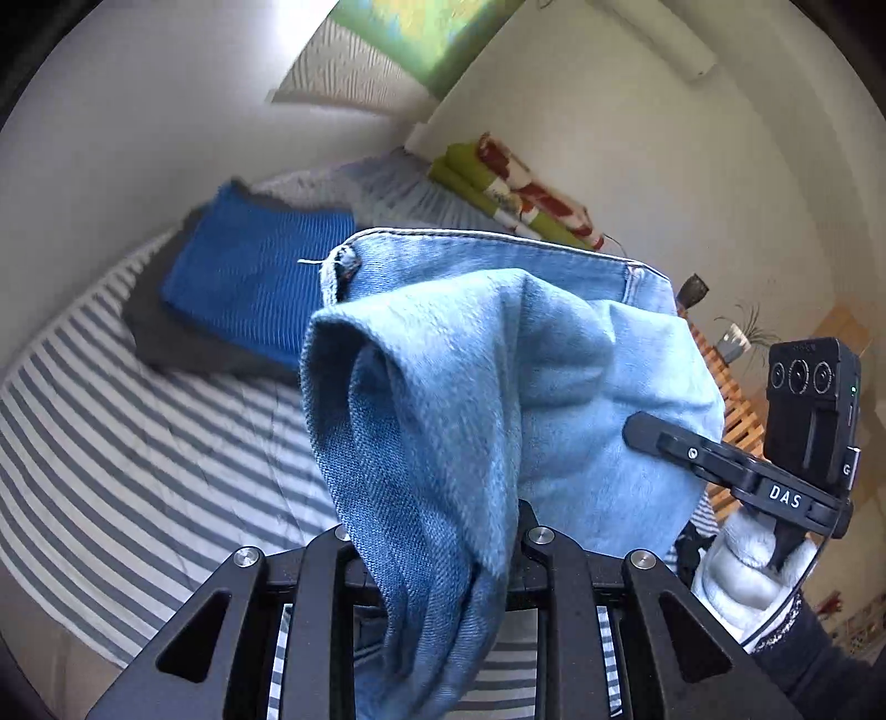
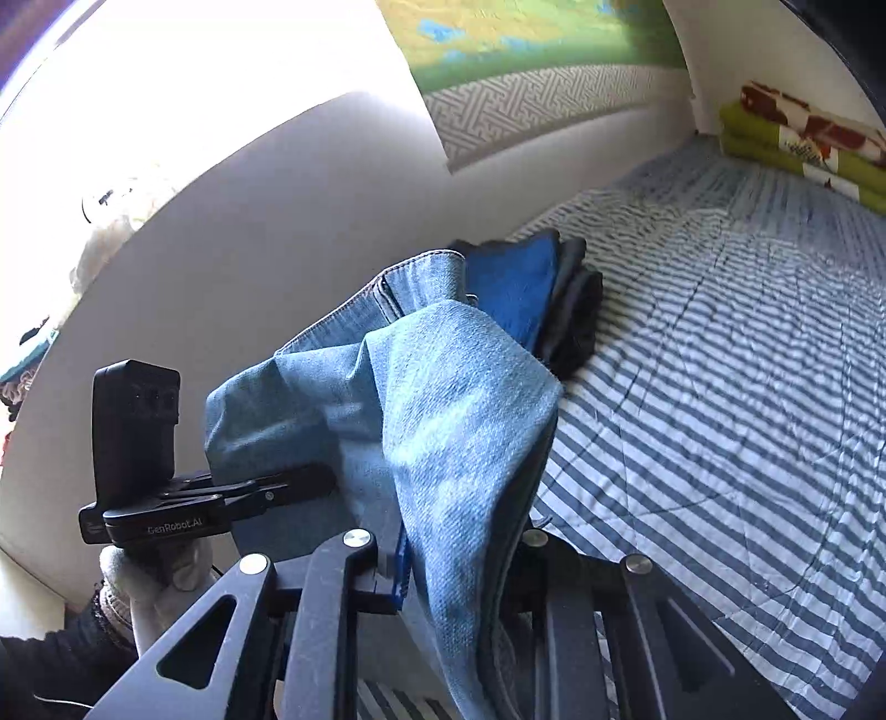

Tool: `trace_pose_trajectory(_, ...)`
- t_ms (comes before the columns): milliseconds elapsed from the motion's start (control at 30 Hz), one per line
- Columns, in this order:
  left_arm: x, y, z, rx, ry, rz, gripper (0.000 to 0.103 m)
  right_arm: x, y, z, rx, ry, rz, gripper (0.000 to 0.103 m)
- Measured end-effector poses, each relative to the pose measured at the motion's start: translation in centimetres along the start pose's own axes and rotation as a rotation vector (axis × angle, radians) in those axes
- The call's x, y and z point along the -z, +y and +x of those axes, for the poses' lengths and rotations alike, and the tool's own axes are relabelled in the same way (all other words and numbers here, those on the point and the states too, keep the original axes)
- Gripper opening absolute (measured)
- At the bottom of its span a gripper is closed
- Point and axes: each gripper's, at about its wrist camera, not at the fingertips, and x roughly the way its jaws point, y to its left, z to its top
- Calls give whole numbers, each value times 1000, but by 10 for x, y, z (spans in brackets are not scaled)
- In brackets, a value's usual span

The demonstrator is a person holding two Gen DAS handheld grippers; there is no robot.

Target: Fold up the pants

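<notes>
Light-blue denim pants (image 1: 487,387) hang bunched, lifted above the striped bedspread (image 1: 138,443).

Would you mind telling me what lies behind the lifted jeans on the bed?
Behind the jeans sits a folded blue knit garment on a dark grey one, both on the striped bedspread. The jeans cover their near edge, so anything there is hidden.

A bed with a blue-and-white striped cover (image 2: 720,387) fills the room's lower part. On it, against the wall-side edge, lies a folded blue knit garment (image 1: 249,282) atop a dark grey one (image 1: 166,343). At the bed's far end rests a stack of green, red and white patterned bedding (image 1: 515,188). A green-and-yellow picture (image 2: 526,33) hangs on the wall above a patterned panel (image 2: 515,111).
</notes>
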Motion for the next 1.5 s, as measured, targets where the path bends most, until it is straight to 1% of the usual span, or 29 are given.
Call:
trace_pose_trajectory(100,-27,3,-27,-43,-46,52,24,-22,27,-3,3,-45,-32,17)
trace_pose_trajectory(167,-51,11,-38,-69,-65,75,24,-40,38,5,-4,-67,-26,17)
trace_pose_trajectory(267,-89,25,-41,-102,-72,98,24,-72,43,32,-32,-78,6,17)
trace_pose_trajectory(367,-132,43,-34,-139,-75,128,24,-104,36,61,-39,-84,45,17)
trace_pose_trajectory(467,-171,61,-13,-162,-76,145,24,-133,21,90,-38,-89,81,17)
trace_pose_trajectory(567,-204,83,20,-186,-55,158,24,-162,-3,129,-27,-78,117,17)
trace_pose_trajectory(633,-222,101,47,-201,-34,157,24,-178,-27,161,-22,-55,152,17)
trace_pose_trajectory(700,-235,121,77,-219,-8,157,24,-186,-45,187,-25,-29,167,17)
trace_pose_trajectory(733,-242,132,95,-216,10,147,24,-191,-58,205,-11,-17,178,17)
trace_pose_trajectory(800,-250,145,126,-248,36,153,24,-195,-75,233,15,-1,170,18)
trace_pose_trajectory(833,-254,154,145,-281,49,164,27,-197,-81,246,30,18,154,20)
trace_pose_trajectory(867,-257,160,159,-314,57,171,30,-202,-90,262,62,47,147,28)
trace_pose_trajectory(900,-260,168,172,-361,61,171,39,-207,-99,274,111,68,141,33)
trace_pose_trajectory(933,-265,176,183,-405,62,156,43,-213,-112,284,185,86,147,41)
trace_pose_trajectory(967,-269,183,187,-431,56,138,45,-217,-124,285,217,75,176,41)
trace_pose_trajectory(1000,-272,189,188,-456,47,118,49,-220,-135,283,231,58,208,41)
trace_pose_trajectory(1033,-276,194,185,-469,32,92,58,-223,-151,276,246,20,260,41)
trace_pose_trajectory(1067,-280,197,181,-459,14,82,62,-224,-161,267,241,-11,301,43)
trace_pose_trajectory(1100,-282,196,175,-459,-11,89,63,-223,-168,259,228,-41,332,43)
trace_pose_trajectory(1133,-281,191,168,-479,-38,110,63,-223,-172,251,226,-65,328,43)
trace_pose_trajectory(1167,-279,185,162,-483,-56,132,63,-223,-170,246,235,-81,310,43)
trace_pose_trajectory(1200,-276,177,157,-466,-68,157,63,-221,-166,241,231,-100,292,43)
trace_pose_trajectory(1267,-276,165,160,-432,-77,206,63,-212,-151,237,123,-97,256,43)
trace_pose_trajectory(1300,-275,162,164,-413,-63,219,63,-205,-139,237,82,-87,223,44)
trace_pose_trajectory(1333,-273,158,173,-390,-34,224,63,-198,-123,240,66,-77,168,44)
trace_pose_trajectory(1400,-267,157,183,-381,4,203,63,-190,-100,254,86,-36,74,43)
trace_pose_trajectory(1433,-269,161,192,-380,21,170,63,-186,-90,267,113,-12,24,43)
trace_pose_trajectory(1500,-265,178,202,-378,30,102,63,-184,-88,289,167,27,-5,43)
